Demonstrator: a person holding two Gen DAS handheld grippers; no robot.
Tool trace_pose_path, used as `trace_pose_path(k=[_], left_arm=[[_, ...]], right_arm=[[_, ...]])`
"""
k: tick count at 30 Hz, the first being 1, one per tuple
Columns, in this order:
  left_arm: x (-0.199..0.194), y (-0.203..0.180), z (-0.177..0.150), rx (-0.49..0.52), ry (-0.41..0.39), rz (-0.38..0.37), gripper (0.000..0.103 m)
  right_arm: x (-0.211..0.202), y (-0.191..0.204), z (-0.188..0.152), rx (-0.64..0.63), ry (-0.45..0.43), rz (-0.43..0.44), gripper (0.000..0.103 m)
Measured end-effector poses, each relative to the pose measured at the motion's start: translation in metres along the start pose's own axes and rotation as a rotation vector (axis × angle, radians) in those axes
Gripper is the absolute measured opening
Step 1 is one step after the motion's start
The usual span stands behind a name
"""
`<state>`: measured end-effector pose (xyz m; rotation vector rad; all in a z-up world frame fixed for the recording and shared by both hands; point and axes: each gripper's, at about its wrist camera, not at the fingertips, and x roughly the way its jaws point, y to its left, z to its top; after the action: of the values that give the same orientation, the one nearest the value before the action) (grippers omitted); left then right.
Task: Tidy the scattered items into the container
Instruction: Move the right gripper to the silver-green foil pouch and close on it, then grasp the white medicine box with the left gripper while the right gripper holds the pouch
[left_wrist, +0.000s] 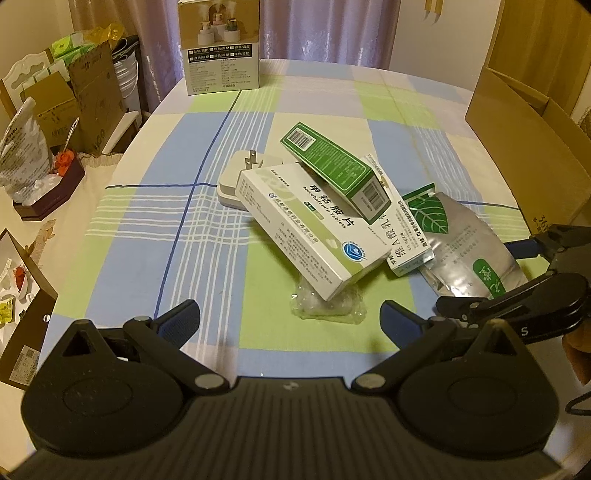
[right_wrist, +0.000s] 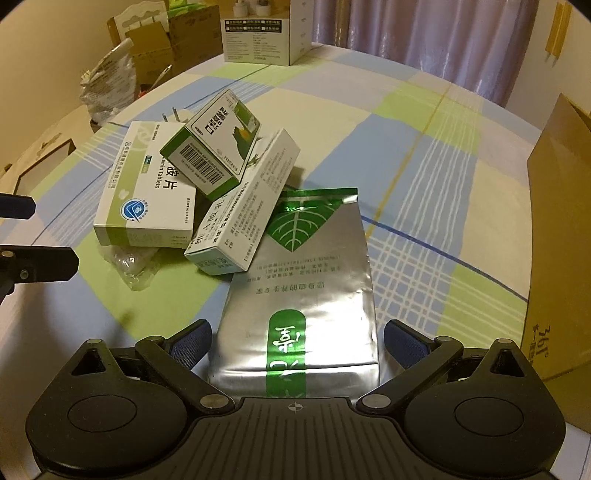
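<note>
Right wrist: cardboard box (right_wrist: 561, 236) (contents hidden).

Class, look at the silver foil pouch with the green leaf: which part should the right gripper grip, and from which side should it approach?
Grip the silver foil pouch at its near end, the right gripper coming from the near side, fingers astride its long edges. It lies flat, that end is free and already sits between the open fingers, while the far corner lies under a white box.

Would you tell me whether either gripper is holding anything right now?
Nothing is held: the left gripper and right gripper are both open, the right straddling the silver pouch.
</note>
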<state>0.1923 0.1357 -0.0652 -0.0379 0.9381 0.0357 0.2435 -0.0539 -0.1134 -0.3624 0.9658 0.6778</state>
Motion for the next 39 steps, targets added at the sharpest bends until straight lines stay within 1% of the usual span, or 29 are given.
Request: trace_pose_path(k=[1,2,8,10,12,17,20,24,25,29,30,32,36,38,39], left_arm=[[0.001,0.000,0.000,0.001,0.000,0.001,0.102],[0.002,0.000,0.001,0.000,-0.001,0.003,0.102],[0.007,0.000,0.008,-0.022,-0.010,0.005,0.102],[0.009,-0.001,0.011,-0.020,-0.012,0.000,0.102],[0.013,-0.003,0.014,-0.021,-0.012,-0.007,0.102],[0.024,-0.004,0.022,-0.046,-0.019,-0.031,0.102],[0.033,-0.002,0.028,-0.080,-0.015,-0.052,0.102],[0.048,-0.002,0.036,-0.118,-0.004,-0.060,0.101],[0.052,-0.002,0.038,-0.129,0.002,-0.065,0.099],[0.064,-0.003,0.045,-0.162,0.026,-0.085,0.084],[0.065,-0.004,0.046,-0.165,0.030,-0.087,0.082],[0.067,-0.005,0.048,-0.165,0.033,-0.103,0.067],[0.064,-0.006,0.050,-0.176,0.031,-0.132,0.051],[0.058,-0.004,0.050,-0.179,0.021,-0.158,0.041],[0.054,-0.004,0.051,-0.176,0.019,-0.170,0.039]], right_arm=[[0.001,0.000,0.000,0.001,0.003,0.000,0.091],[0.001,-0.001,0.000,0.003,0.006,0.002,0.087],[-0.003,0.000,-0.001,0.000,0.000,0.002,0.082],[-0.006,-0.002,-0.001,0.006,-0.004,0.003,0.075],[-0.010,-0.003,-0.003,0.012,-0.006,0.002,0.072],[-0.019,-0.006,-0.011,0.018,-0.007,0.002,0.071],[-0.026,-0.008,-0.020,0.028,-0.008,-0.006,0.071],[-0.036,-0.012,-0.032,0.045,-0.009,-0.014,0.071],[-0.039,-0.013,-0.035,0.051,-0.009,-0.017,0.071],[-0.045,-0.016,-0.042,0.059,-0.008,-0.025,0.071],[-0.046,-0.016,-0.043,0.058,-0.007,-0.026,0.071],[-0.046,-0.017,-0.043,0.062,-0.007,-0.026,0.071],[-0.049,-0.017,-0.044,0.068,-0.007,-0.026,0.071],[-0.052,-0.017,-0.045,0.070,-0.010,-0.027,0.071],[-0.053,-0.017,-0.045,0.071,-0.012,-0.027,0.071]])
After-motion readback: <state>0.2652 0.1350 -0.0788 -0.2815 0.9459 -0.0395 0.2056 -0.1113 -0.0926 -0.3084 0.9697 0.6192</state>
